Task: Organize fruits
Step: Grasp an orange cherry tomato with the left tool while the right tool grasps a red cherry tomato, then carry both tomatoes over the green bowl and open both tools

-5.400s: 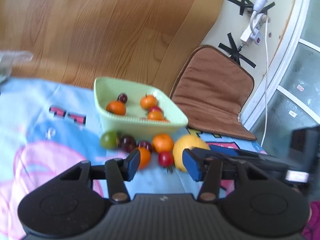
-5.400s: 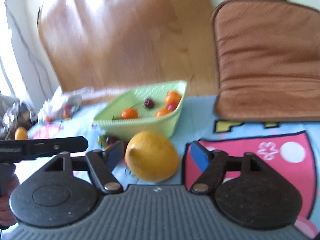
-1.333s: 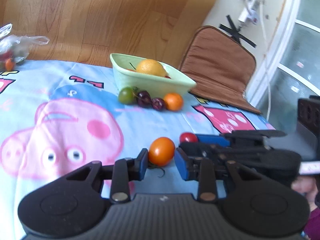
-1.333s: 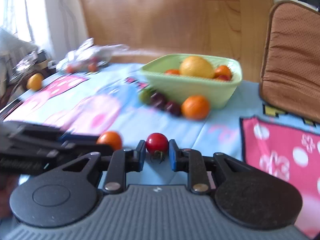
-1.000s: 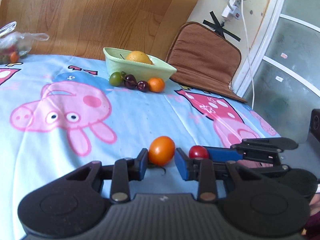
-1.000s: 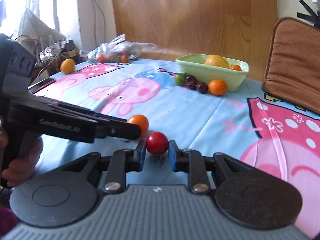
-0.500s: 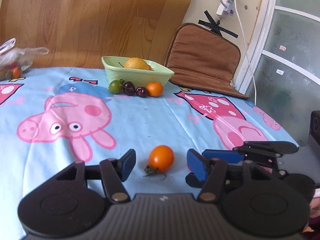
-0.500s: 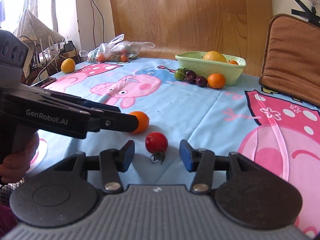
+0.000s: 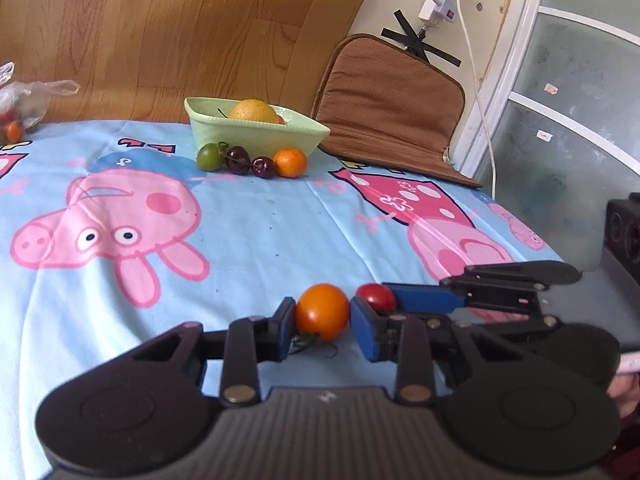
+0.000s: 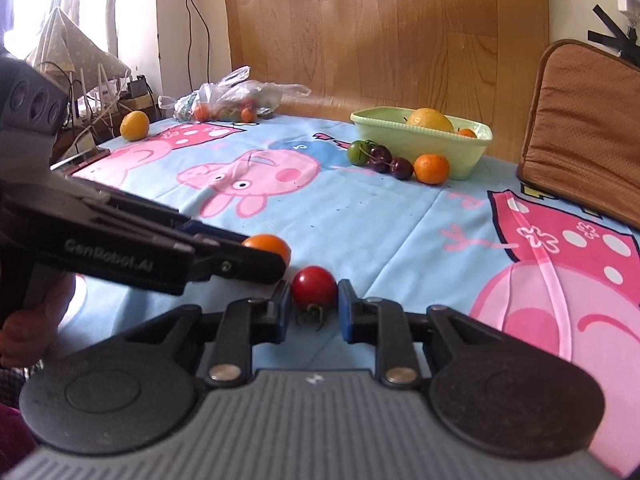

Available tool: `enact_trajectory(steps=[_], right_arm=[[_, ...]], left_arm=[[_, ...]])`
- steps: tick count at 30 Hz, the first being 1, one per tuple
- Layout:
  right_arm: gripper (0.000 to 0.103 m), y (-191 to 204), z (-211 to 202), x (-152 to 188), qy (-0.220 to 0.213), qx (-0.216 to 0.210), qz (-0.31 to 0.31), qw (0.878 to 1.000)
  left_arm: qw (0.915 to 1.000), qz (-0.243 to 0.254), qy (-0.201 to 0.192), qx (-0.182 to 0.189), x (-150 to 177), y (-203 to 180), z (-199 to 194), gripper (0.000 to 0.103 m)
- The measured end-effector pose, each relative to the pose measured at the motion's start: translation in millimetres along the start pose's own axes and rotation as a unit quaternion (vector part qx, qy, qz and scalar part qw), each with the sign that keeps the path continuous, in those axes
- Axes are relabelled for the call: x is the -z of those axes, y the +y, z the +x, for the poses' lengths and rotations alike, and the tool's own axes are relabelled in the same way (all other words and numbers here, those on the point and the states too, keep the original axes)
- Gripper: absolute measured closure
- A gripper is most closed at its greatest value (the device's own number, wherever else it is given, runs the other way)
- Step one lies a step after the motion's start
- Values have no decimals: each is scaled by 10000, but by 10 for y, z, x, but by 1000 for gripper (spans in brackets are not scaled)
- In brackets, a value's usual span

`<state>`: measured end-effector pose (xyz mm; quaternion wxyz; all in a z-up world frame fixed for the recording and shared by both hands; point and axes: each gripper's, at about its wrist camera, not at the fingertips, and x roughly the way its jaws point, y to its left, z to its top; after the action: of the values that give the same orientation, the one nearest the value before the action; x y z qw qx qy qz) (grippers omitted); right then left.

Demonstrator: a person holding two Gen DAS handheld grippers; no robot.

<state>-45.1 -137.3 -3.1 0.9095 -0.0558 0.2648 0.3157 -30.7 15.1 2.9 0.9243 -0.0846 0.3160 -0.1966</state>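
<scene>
My left gripper (image 9: pixel 322 326) is shut on an orange cherry tomato (image 9: pixel 322 311) near the front of the table. My right gripper (image 10: pixel 313 308) is shut on a red cherry tomato (image 10: pixel 314 286) just to its right. Each gripper shows in the other's view, the right gripper (image 9: pixel 404 300) beside the orange tomato and the left gripper (image 10: pixel 256 258) beside the red one. A light green bowl (image 9: pixel 256 132) at the back holds a large yellow-orange fruit (image 9: pixel 254 111). In front of it lie a green tomato (image 9: pixel 209 157), two dark cherries (image 9: pixel 250 162) and a small orange (image 9: pixel 290 162).
The table has a blue cartoon-pig cloth (image 9: pixel 240 232). A brown chair cushion (image 9: pixel 392 108) stands at the back right. A plastic bag of fruit (image 10: pixel 232 100) and a lone orange fruit (image 10: pixel 134 125) lie at the back left.
Half a second ago both grippers were open with the tomatoes lying on the cloth between their fingers. Both have now closed on their tomatoes again.
</scene>
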Motion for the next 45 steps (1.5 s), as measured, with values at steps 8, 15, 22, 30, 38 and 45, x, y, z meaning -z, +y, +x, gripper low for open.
enact_trajectory(steps=[8, 15, 22, 30, 38, 45], right_arm=[[76, -307, 100, -270, -175, -220, 595, 9978], [76, -799, 454, -891, -726, 47, 866, 9936], [76, -1248, 1014, -1191, -822, 507, 1096, 9893], [75, -1397, 1242, -1155, -670, 637, 1263, 9877], [72, -1394, 749, -1083, -826, 322, 1334, 9871], [49, -1417, 956, -942, -202, 15, 1829, 9829]], left_arm=[[9994, -252, -205, 141, -608, 181, 138, 73], [9987, -224, -429, -166, -1485, 454, 695, 73], [9979, -164, -239, -573, -1888, 685, 1336, 73], [9956, -99, -142, -921, -1899, 727, 1558, 62], [9932, 609, -693, -705, -1472, 429, 840, 60], [9855, 1559, -164, -648, -1103, 77, 1089, 59]])
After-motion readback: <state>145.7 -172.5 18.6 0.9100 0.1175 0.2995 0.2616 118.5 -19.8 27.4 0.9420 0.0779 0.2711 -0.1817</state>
